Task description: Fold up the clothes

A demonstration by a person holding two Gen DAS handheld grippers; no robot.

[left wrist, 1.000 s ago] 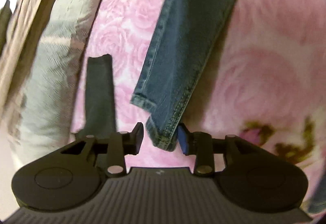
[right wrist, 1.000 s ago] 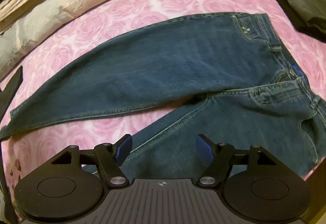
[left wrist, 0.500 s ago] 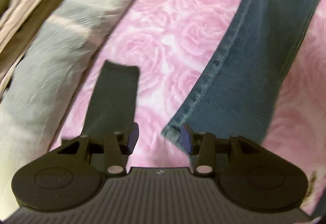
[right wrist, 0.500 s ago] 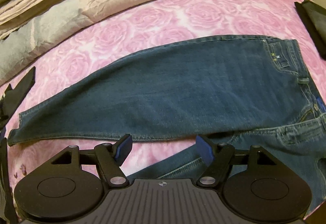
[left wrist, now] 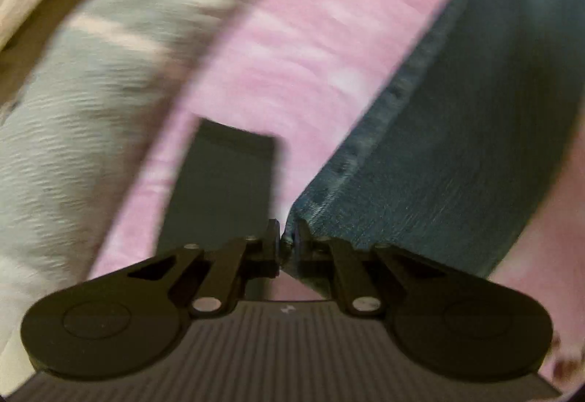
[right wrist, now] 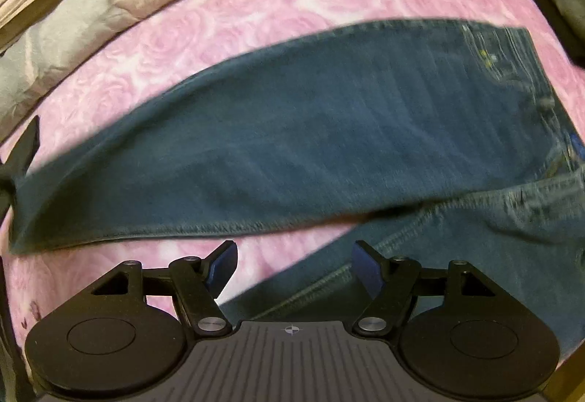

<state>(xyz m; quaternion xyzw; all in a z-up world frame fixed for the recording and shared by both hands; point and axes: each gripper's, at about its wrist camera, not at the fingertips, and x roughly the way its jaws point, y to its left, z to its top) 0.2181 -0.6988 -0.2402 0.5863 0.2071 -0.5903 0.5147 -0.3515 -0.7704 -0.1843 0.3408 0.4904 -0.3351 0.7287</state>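
Blue jeans [right wrist: 329, 131] lie spread on a pink rose-patterned bed cover [right wrist: 256, 11], waistband at the right, one leg stretching left. In the left wrist view my left gripper [left wrist: 287, 243] is shut on the hem corner of that jeans leg [left wrist: 457, 153], the denim pinched between its fingertips. The left gripper also shows at the left edge of the right wrist view, at the leg's end. My right gripper [right wrist: 294, 265] hovers open above the other jeans leg [right wrist: 457, 274], with nothing between its fingers.
A rumpled beige and grey-green quilt [right wrist: 109, 0] runs along the far side of the bed. A dark strip of fabric [left wrist: 226, 182] lies on the cover just left of the held hem. Dark folded cloth [right wrist: 555, 0] sits at the far right edge.
My left gripper has gone from open beside the jeans hem to shut on it. The right gripper stays open; its view has shifted slightly over the jeans.
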